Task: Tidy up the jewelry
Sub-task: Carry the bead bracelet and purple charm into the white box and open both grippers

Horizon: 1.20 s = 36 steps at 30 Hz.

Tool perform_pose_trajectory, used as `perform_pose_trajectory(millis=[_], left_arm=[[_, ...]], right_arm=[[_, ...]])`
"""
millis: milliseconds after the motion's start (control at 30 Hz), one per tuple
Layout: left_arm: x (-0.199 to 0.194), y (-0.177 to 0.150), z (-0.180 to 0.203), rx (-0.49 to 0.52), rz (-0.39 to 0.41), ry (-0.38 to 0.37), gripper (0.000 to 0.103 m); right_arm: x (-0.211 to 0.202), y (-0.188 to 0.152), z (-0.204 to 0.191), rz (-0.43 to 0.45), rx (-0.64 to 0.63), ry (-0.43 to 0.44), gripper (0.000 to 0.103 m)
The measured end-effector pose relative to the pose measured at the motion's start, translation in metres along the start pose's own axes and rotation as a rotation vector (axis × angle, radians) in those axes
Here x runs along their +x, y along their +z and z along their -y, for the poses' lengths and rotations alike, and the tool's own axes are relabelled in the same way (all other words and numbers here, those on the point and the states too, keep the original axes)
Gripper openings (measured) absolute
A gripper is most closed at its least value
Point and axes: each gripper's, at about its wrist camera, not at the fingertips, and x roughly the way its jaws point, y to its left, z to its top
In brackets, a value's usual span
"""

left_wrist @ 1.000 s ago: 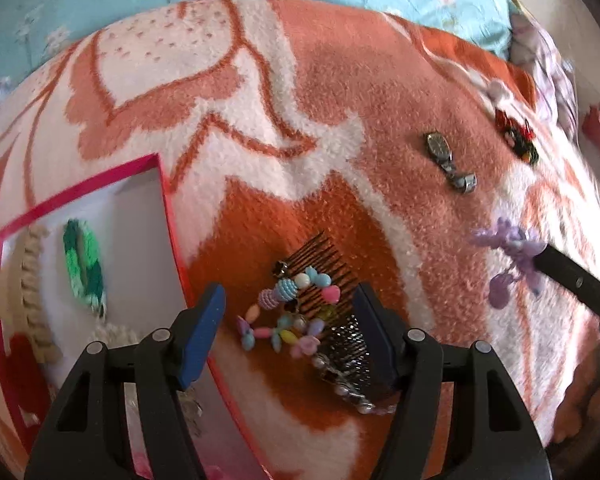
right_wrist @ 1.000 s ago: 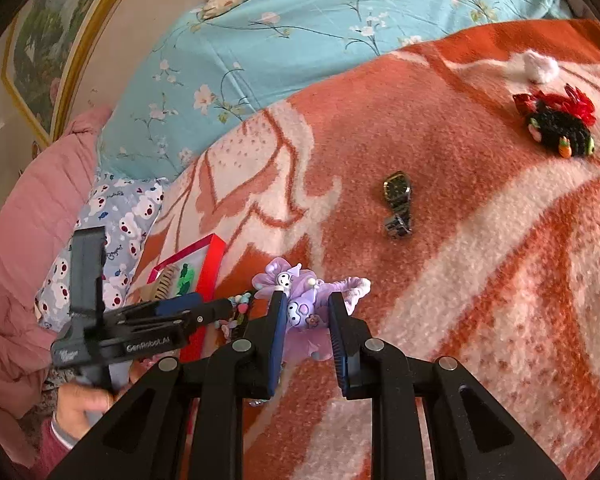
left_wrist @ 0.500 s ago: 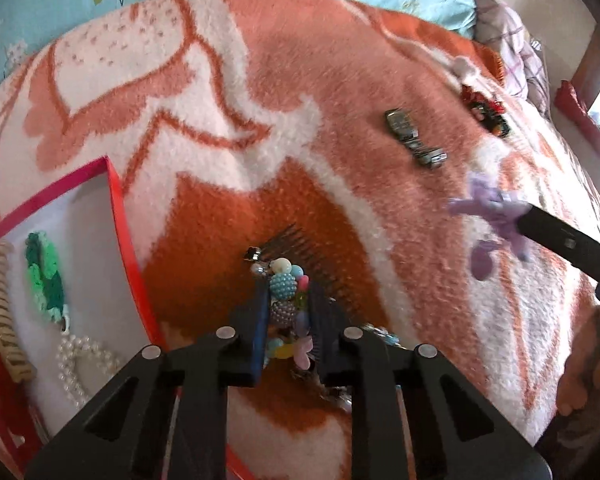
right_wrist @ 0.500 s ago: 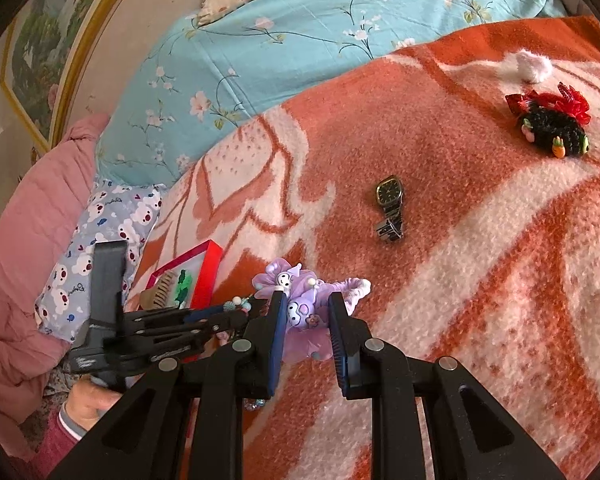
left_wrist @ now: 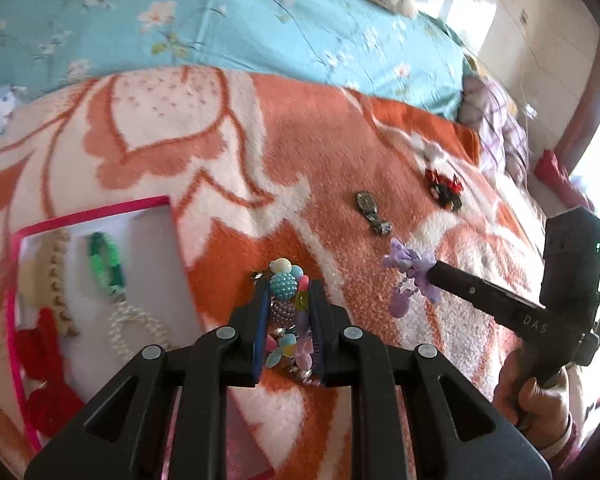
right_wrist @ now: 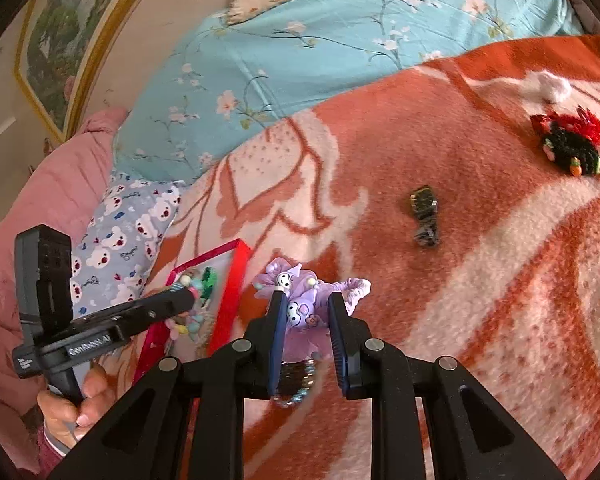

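My left gripper [left_wrist: 288,292] is shut on a pastel beaded hair piece [left_wrist: 286,284] and holds it above the orange blanket, just right of the red-rimmed tray [left_wrist: 172,220]. The tray holds a green band [left_wrist: 106,264], a beige clip [left_wrist: 54,276], a pearl string [left_wrist: 136,332] and a red piece [left_wrist: 46,360]. My right gripper [right_wrist: 304,304] is shut on a purple character hair tie [right_wrist: 300,312], lifted off the blanket; it also shows in the left wrist view [left_wrist: 410,276]. A comb [right_wrist: 296,380] lies under it.
A dark wristwatch [right_wrist: 424,216] and a red-and-black yarn clip [right_wrist: 568,148] lie farther back on the blanket, with a white pompom [right_wrist: 552,86] beyond. A blue floral sheet [right_wrist: 300,48] and pillows [right_wrist: 132,224] lie behind the tray.
My left gripper closed on the beaded piece and lifted it off the blanket. My right gripper kept hold of the purple tie and stayed nearly in place.
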Motion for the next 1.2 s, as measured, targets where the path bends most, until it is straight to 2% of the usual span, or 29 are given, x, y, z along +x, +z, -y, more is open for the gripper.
perform_pose_trajectory(millis=[333,667,1000,1200], left_arm=[[-0.045,-0.028,-0.045,-0.142,0.058,0.036,0.016],[-0.079,-0.059,-0.088,-0.240,0.088,0.087,0.016],[-0.098,-0.087,-0.122,-0.324,0.107,0.136,0.016],[-0.098,-0.103,-0.139,-0.365,0.090,0.150,0.016]], right_arm=[[0.004,-0.008,-0.042,-0.022,-0.061,0.048,0.021],[0.023,-0.026,-0.087,-0.077,-0.124,0.102,0.021],[0.043,-0.044,-0.120,-0.132,-0.182,0.132,0.021],[0.058,-0.054,-0.135,-0.165,-0.210,0.142,0.021]])
